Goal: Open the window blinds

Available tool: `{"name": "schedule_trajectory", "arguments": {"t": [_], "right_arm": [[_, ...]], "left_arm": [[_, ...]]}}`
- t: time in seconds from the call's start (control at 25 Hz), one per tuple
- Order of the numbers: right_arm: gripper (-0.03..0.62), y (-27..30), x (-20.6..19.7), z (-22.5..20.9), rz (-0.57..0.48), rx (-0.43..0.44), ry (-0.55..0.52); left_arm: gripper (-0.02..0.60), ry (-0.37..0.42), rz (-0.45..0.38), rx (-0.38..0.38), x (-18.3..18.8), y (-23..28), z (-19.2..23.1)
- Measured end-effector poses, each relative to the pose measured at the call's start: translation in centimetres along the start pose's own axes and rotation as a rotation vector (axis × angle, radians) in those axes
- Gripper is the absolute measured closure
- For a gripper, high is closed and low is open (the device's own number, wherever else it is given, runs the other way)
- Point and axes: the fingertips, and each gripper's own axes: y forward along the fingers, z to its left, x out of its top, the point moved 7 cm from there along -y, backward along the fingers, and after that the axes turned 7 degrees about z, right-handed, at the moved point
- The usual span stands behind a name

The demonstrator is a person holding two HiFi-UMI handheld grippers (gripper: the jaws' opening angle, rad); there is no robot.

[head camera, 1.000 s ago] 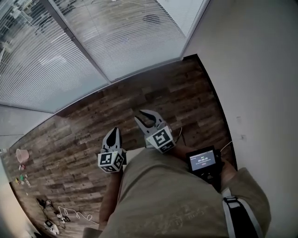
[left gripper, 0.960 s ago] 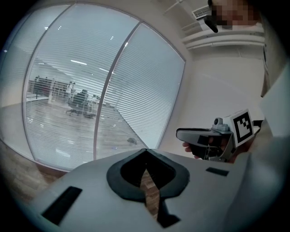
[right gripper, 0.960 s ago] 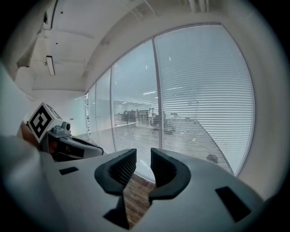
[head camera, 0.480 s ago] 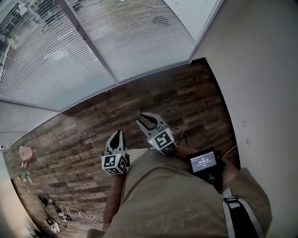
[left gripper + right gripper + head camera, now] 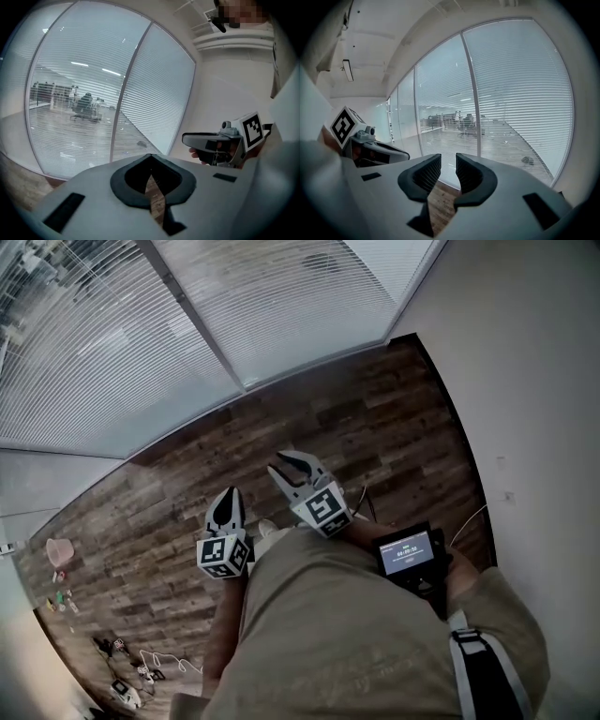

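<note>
My left gripper [image 5: 150,159] has its dark pads pressed together on nothing. My right gripper [image 5: 448,172] stands slightly spread, also empty. Beyond them, across the dark wood-plank floor [image 5: 309,427], the white horizontal-slat blinds [image 5: 281,306] hang lowered over the glass wall, well apart from both grippers. I judge the opening not yet begun: I must reach the blinds, find their cord or wand, which I cannot see, and work it.

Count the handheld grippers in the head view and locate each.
2. The left gripper, jaws shut, hangs over the wood floor left of centre; the right gripper, jaws apart and empty, just right of it. None seems hidden.
</note>
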Motion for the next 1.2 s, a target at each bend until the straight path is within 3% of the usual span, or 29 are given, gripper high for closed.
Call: {"name": "schedule_trajectory", "arguments": {"t": [0.32, 0.56, 0.64, 1.0, 1.2], "right_arm": [[0.491, 0.8, -0.8, -0.3, 0.002, -0.043, 0.019], [0.507, 2.4, 0.0, 3.5, 0.017, -0.054, 0.021], [0.546, 2.0, -0.3, 3.5, 0.024, -0.028, 0.006], [0.549, -0.3, -0.6, 3.7, -0.002, -0.032, 0.027], [0.549, -1.4, -0.3, 2.6, -0.022, -0.005, 0.043]], "left_arm": [[0.566, 0.013, 0.009, -0.048, 0.2, 1.8, 1.5], [0.566, 0.029, 0.011, -0.102, 0.8, 0.2, 4.7], [0.566, 0.032, 0.016, -0.115, 0.8, 0.8, 4.2], [0.566, 0.029, 0.003, -0.147, 1.1, 1.0, 2.9], [0.566, -0.035, -0.005, -0.180, 1.4, 1.6, 1.7]]}}
